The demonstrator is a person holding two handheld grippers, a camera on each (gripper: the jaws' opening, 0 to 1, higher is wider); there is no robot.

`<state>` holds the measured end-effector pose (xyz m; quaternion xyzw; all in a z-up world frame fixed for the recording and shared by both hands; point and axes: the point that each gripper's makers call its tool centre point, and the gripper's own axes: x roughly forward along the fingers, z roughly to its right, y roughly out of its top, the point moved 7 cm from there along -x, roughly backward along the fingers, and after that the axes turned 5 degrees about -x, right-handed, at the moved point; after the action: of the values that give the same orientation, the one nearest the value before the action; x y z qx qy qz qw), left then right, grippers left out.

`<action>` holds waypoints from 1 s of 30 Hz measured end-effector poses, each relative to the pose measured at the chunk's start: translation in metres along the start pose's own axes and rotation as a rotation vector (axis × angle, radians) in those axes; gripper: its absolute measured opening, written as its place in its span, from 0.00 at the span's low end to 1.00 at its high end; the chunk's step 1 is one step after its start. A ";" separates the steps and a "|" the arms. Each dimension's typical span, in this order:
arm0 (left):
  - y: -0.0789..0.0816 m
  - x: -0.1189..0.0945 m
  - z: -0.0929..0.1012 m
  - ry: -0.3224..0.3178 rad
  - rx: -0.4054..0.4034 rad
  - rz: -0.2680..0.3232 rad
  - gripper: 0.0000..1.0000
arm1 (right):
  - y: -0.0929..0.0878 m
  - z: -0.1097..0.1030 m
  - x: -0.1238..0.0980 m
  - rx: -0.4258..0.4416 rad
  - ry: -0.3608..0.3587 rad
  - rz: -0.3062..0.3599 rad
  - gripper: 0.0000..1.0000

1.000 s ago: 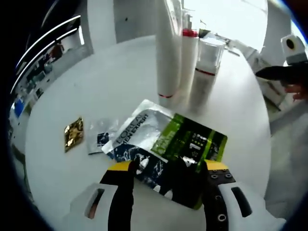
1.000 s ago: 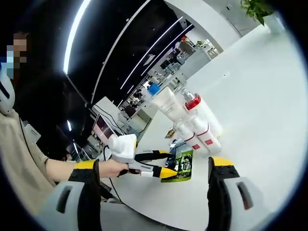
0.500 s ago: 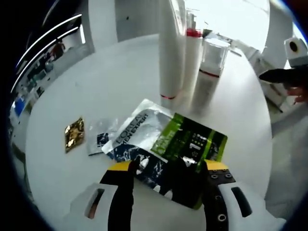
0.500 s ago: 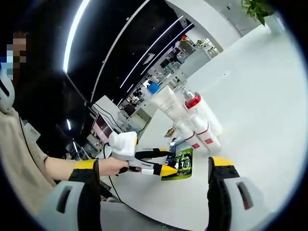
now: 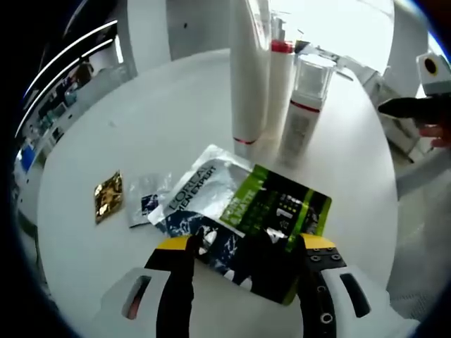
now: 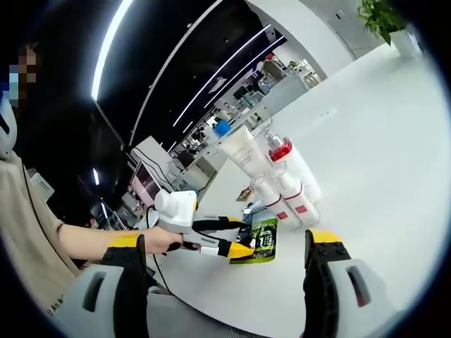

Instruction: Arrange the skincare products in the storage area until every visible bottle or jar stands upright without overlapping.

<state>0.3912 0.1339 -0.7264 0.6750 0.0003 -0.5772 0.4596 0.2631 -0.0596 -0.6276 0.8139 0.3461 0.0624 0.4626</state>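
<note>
Barely anything has shifted over the last second. In the left gripper view, the left gripper [image 5: 243, 246] hangs low over the round white desk [image 5: 169, 105] with its jaws spread and nothing between them, as it was a second ago; the whole picture has only drifted a touch, which I read as the hand moving, not the things. Right ahead of the jaw tips lies a green sachet [image 5: 278, 208], overlapping a silver sachet [image 5: 201, 190] and a dark blue packet under both. Off to the left of the jaws sit a small foil sachet [image 5: 144, 201] and a gold sachet [image 5: 108, 195], apart from the pile. Further ahead stand the tall white tube [image 5: 246, 70], the red-collared pump bottle [image 5: 277, 84] and the clear-capped bottle [image 5: 303, 105], all upright and close together. So the bottles look done; the flat overlapping sachets seem to be what remains.

In the right gripper view, the right gripper [image 6: 225, 282] is held well back from the desk, jaws wide apart and empty. Between them, in the distance, a person's hand [image 6: 156, 241] holds the left gripper at the green sachet, with the bottles just beyond.
</note>
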 end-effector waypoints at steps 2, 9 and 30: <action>0.000 -0.003 0.000 -0.010 -0.011 0.005 0.61 | 0.001 -0.001 -0.001 -0.015 -0.004 -0.004 0.93; -0.001 -0.014 0.001 0.003 -0.049 0.018 0.66 | 0.002 0.000 -0.004 -0.055 -0.022 -0.017 0.94; -0.044 -0.069 0.016 0.039 -0.240 0.041 0.93 | -0.001 0.003 -0.008 -0.155 -0.067 -0.071 1.00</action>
<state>0.3321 0.1856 -0.6981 0.6260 0.0643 -0.5503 0.5488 0.2582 -0.0665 -0.6284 0.7645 0.3533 0.0450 0.5373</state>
